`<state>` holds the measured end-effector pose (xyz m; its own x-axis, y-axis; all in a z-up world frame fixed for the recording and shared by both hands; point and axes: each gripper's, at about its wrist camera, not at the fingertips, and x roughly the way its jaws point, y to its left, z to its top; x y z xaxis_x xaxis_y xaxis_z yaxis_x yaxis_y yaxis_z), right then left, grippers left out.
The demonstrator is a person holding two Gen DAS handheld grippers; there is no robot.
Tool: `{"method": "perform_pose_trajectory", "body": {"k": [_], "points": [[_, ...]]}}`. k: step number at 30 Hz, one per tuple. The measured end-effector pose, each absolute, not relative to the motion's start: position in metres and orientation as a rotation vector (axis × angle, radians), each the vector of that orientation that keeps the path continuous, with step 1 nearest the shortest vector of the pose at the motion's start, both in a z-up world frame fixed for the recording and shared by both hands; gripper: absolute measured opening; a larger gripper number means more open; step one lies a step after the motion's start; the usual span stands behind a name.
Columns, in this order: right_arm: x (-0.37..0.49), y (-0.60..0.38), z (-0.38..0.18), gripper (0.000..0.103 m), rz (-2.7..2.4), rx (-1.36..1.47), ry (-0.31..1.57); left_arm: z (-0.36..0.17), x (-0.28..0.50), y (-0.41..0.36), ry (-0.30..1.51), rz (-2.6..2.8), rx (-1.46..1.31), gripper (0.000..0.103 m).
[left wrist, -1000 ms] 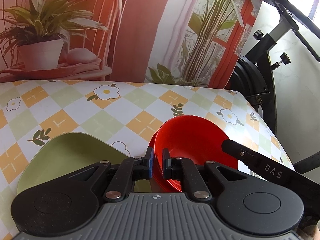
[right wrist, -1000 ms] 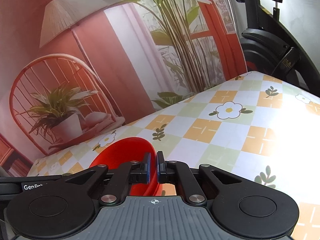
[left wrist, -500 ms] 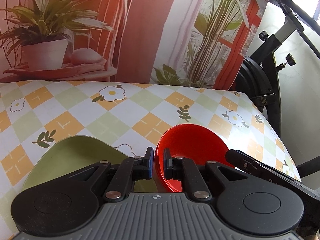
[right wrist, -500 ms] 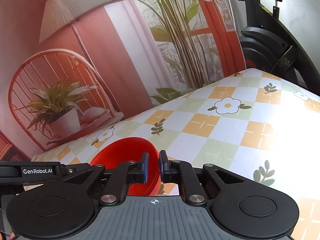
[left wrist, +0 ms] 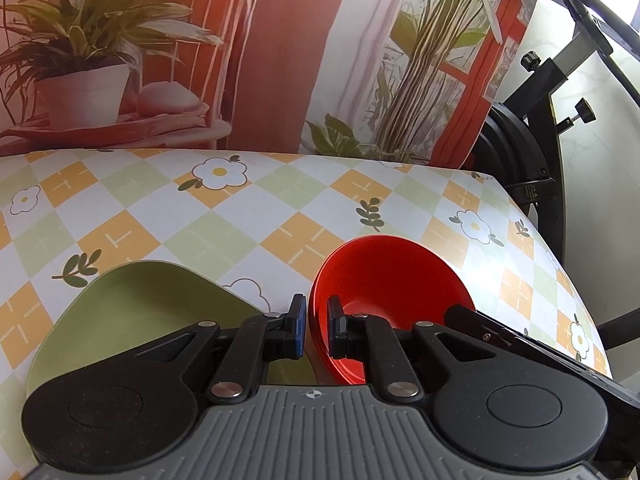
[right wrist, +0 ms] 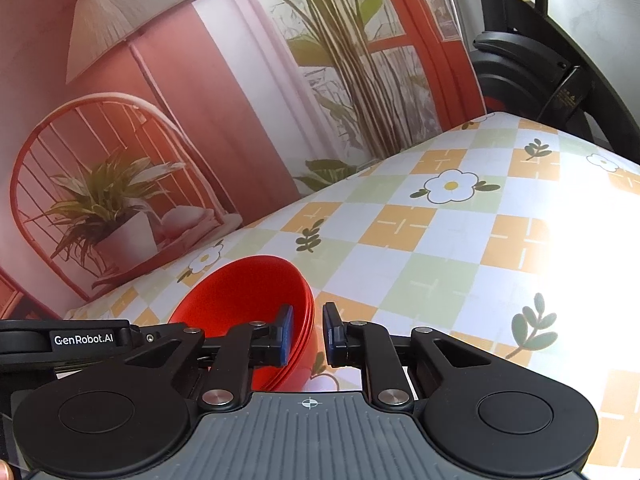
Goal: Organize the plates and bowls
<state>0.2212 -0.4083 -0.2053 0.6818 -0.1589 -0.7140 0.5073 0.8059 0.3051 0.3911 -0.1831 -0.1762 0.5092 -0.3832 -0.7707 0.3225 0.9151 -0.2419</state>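
A red bowl (left wrist: 392,276) is beside a green plate (left wrist: 132,312) on the checked tablecloth. My left gripper (left wrist: 316,330) is shut on the bowl's near rim, one finger inside and one outside. In the right wrist view the red bowl (right wrist: 240,296) shows several nested rims, like a stack. My right gripper (right wrist: 307,330) straddles its right rim with the fingers parted and a gap on each side. The green plate lies low on the left, partly hidden under my left gripper's body. Whether the bowl rests on the table I cannot tell.
The table (right wrist: 440,260) has a flower and check pattern and ends at a printed backdrop of plants (left wrist: 280,60). A black exercise bike (left wrist: 532,160) stands past the table's right edge. The other gripper's black arm (left wrist: 520,340) crosses the lower right of the left wrist view.
My right gripper's fingers have spread apart around the bowl's rim, which they pinched a second ago. The left gripper keeps its grip on the bowl.
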Motion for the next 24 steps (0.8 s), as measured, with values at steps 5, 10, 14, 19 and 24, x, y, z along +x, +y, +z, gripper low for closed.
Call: {"method": "perform_pose_trajectory", "body": {"k": [5,10,14,19,24], "points": [[0.221,-0.4063,-0.2085,0.017,-0.384,0.525,0.733,-0.1805,0.3917,-0.1852,0.953,-0.433,-0.066,0.012],[0.2205,-0.4032,-0.2114,0.019,-0.371,0.548,0.742,-0.1812,0.3905,-0.1873,0.945,-0.441,-0.058,0.018],[0.2195,-0.4039,-0.2123,0.02,-0.37,0.567,0.741,-0.1809,0.3894,-0.1889,0.94,-0.445,-0.053,0.019],[0.2189,-0.4049,-0.2124,0.02,-0.37,0.573,0.739,-0.1805,0.3894,-0.1869,0.949,-0.447,-0.075,0.021],[0.216,-0.405,-0.2113,0.018,-0.38,0.579,0.732,-0.1798,0.3865,-0.1882,0.95,-0.456,-0.082,0.023]]}}
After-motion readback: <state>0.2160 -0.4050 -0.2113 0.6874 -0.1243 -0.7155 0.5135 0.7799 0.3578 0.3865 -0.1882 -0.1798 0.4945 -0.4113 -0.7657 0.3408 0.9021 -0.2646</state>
